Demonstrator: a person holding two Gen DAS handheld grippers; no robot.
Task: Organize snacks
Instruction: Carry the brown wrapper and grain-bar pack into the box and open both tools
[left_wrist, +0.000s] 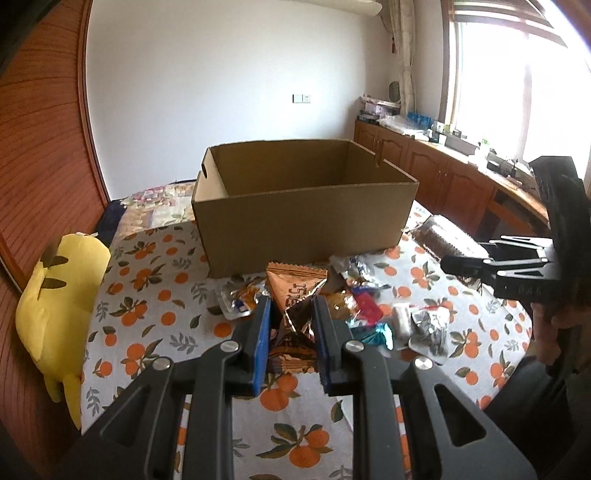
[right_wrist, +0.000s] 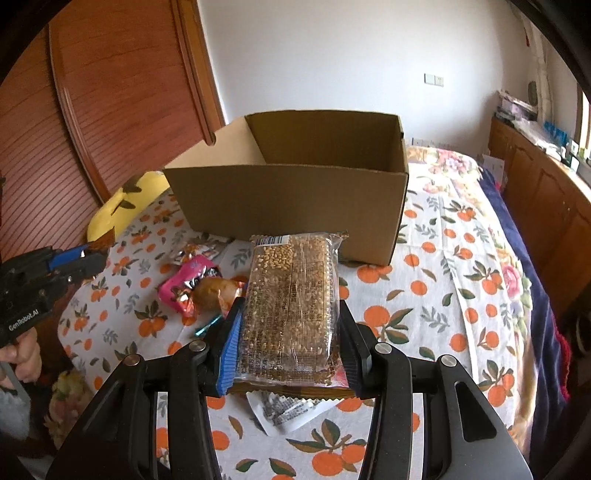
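In the left wrist view, the left gripper pinches a crumpled orange-brown snack packet at its waist, above the orange-print bedspread and short of the open cardboard box. The packet is squeezed thin, so it looks best to carry it level over the near wall and part the jaws only once it is clear of the rim. This view alone shows the loose pile of wrapped snacks left by the box and a yellow plush toy at the bed's edge. In the right wrist view, the right gripper clamps a clear-wrapped sesame bar by its long edges; being stiff, it should drop flat inside. Only here does a white packet show, under the bar.
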